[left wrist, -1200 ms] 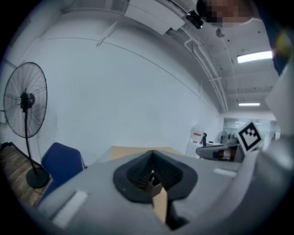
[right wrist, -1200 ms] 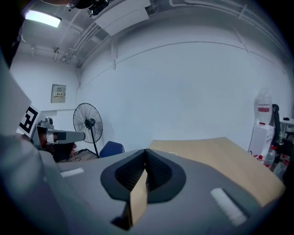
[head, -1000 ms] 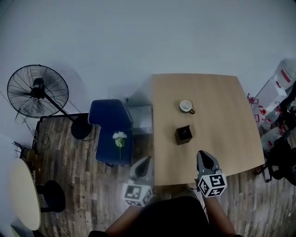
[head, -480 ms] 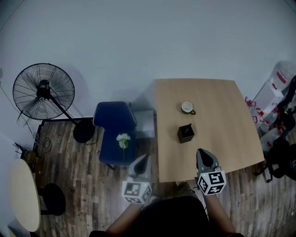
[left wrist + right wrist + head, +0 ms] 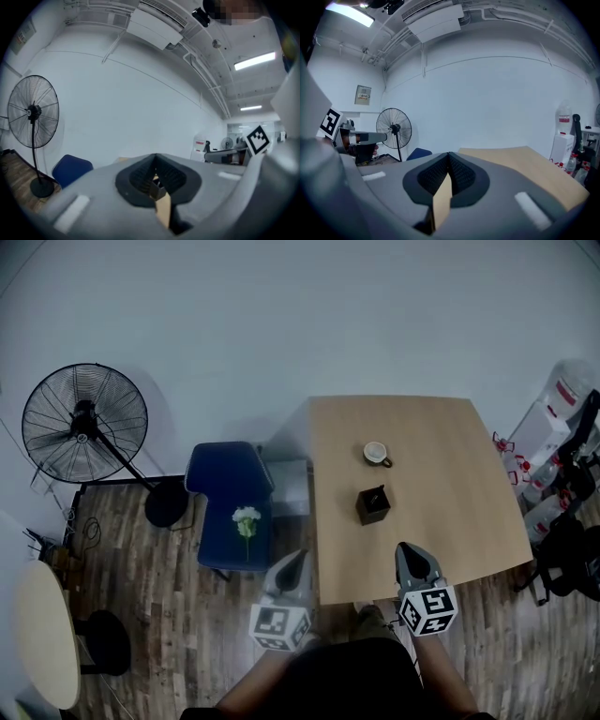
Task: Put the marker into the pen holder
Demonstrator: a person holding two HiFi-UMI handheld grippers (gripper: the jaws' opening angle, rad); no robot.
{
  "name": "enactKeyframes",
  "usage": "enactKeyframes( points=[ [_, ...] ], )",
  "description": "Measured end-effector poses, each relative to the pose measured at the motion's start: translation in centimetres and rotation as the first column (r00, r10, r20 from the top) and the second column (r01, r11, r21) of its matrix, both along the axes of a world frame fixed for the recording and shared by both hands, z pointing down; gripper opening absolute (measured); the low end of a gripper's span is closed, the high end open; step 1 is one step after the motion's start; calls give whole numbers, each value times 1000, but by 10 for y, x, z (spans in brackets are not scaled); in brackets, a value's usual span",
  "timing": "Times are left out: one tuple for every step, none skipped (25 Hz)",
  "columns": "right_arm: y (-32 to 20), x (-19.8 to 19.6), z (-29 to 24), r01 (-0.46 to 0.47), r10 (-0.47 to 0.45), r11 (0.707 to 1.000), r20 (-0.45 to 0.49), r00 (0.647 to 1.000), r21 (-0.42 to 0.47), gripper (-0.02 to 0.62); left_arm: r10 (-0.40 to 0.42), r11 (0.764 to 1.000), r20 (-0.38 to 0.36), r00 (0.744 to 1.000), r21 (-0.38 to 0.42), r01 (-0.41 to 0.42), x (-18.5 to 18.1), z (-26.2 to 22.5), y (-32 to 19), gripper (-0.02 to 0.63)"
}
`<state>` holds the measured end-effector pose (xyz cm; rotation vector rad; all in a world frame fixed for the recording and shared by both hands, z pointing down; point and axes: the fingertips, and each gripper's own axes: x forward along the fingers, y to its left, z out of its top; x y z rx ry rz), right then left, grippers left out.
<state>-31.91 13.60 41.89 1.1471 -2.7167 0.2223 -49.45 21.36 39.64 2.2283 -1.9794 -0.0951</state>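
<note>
Judged an office-type workroom. Evidenced by wooden table (image 5: 450, 502) at centre, blue chair (image 5: 220, 484) left of it, pedestal fan (image 5: 84, 423) at upper left, plank floor (image 5: 169, 615), ceiling air-conditioner (image 5: 152, 23) and strip light (image 5: 254, 61) at top of left gripper view.

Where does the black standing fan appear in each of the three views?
Head view: fan at the far left, over the wooden floor.
Left gripper view: fan at the left edge.
Right gripper view: fan left of centre.
Shared landmark: the blue chair, just right of the fan in all three.
</note>
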Motion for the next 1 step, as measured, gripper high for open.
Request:
enactKeyframes(
  points=[
    [-1,1,0,-2,2,1000,-1,1000,-1,2,2,1000,-2,1000,1,-2,1,-1,-1,3]
  ],
)
